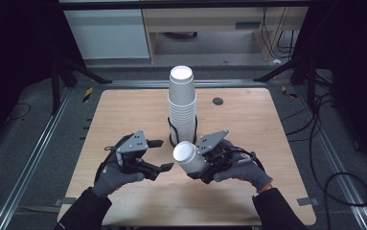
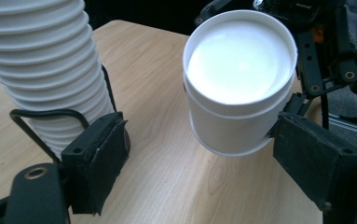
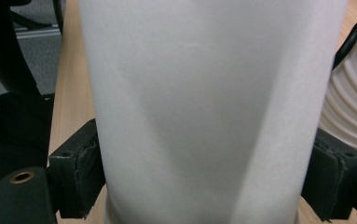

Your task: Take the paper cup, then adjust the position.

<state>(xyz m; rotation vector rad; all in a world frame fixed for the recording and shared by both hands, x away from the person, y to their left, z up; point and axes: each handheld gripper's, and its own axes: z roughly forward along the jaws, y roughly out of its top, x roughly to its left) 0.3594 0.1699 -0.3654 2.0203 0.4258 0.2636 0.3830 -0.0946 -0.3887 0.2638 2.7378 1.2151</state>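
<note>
High view: right gripper (image 1: 201, 168) clamps a white paper cup (image 1: 189, 157), tilted, base toward left gripper (image 1: 163, 155). Left jaws stand apart; one pad just beside the cup's side, contact unclear. Cup stack (image 1: 182, 103) stands just behind on table (image 1: 248, 124).

- White paper cup (image 1: 189, 157), plain, no print, bright white base facing up.
- White cup stack (image 1: 182, 106), ribbed with pale grey shadow lines.
- Black wire holder (image 1: 172, 132) around the stack's foot.
- Light wood-grain table (image 1: 123, 115), pale tan.
- Black jaws on both grippers, grey top plates.
- Grey gloves (image 1: 111, 178), orange cuff edge at right.
</note>
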